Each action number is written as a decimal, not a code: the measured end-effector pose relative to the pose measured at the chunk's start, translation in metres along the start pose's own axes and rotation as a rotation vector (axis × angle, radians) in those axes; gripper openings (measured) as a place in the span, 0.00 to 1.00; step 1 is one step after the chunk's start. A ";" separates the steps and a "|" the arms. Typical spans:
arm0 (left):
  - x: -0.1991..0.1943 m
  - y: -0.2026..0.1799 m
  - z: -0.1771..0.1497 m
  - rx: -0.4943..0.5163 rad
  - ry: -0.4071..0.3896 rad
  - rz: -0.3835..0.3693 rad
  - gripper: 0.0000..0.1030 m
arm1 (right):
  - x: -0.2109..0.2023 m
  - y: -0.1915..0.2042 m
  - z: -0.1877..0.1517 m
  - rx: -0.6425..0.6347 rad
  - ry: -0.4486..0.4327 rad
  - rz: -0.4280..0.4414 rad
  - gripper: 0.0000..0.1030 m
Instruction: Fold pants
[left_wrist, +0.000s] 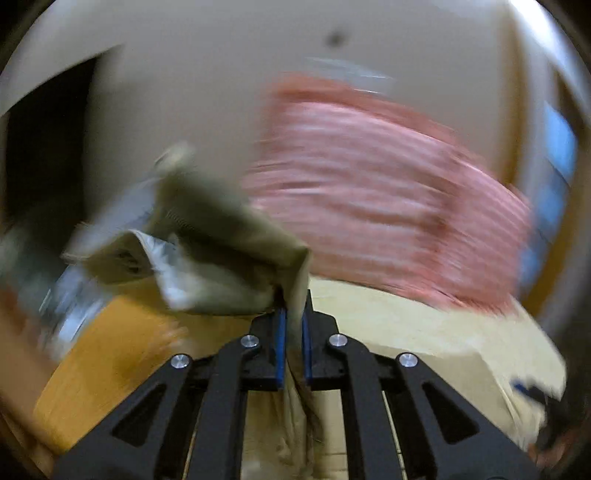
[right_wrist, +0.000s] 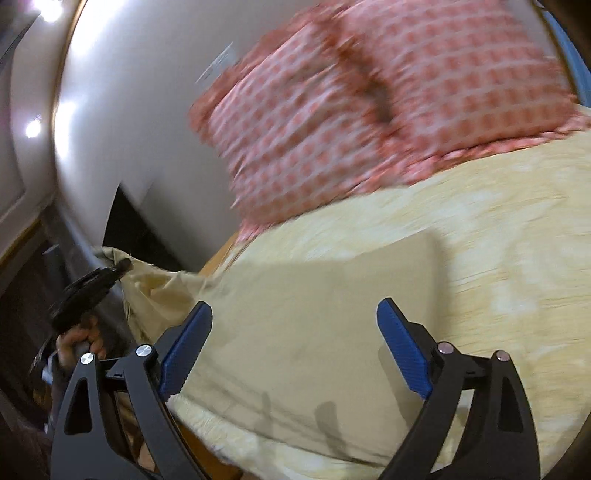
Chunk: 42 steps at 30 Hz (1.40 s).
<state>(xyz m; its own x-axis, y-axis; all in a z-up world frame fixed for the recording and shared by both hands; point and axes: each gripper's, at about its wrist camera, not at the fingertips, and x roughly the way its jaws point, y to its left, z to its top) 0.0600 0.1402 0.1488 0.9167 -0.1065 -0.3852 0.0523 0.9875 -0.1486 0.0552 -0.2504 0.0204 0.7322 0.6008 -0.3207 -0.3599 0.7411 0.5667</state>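
My left hand-held gripper (left_wrist: 293, 332) is clamped on a bunched edge of the khaki pants (left_wrist: 221, 243), lifted ahead of it. My right hand-held gripper (right_wrist: 295, 347) gapes wide above the pants' flat part (right_wrist: 314, 314) on the bed (right_wrist: 517, 240), with a pink pillow (right_wrist: 369, 110) beyond.

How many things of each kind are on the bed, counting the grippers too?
Pants: 1, khaki
Pillow: 1, pink patterned
Bedspread: 1, pale yellow
Grippers: 2, the left gripper shut on the pants, the right gripper open
Total: 5
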 end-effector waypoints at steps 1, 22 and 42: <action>0.006 -0.039 -0.003 0.095 0.020 -0.092 0.06 | -0.008 -0.008 0.003 0.026 -0.021 -0.014 0.91; 0.063 0.011 -0.060 -0.083 0.359 -0.269 0.70 | 0.057 -0.067 0.014 0.140 0.224 -0.162 0.75; 0.157 -0.021 -0.044 0.001 0.518 -0.311 0.04 | 0.077 -0.067 0.063 0.082 0.228 0.031 0.13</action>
<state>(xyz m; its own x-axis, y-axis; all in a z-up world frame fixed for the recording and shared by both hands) 0.1858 0.0974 0.0517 0.5459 -0.4324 -0.7176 0.2876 0.9012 -0.3242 0.1721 -0.2730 0.0059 0.5689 0.6819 -0.4598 -0.3251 0.6999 0.6359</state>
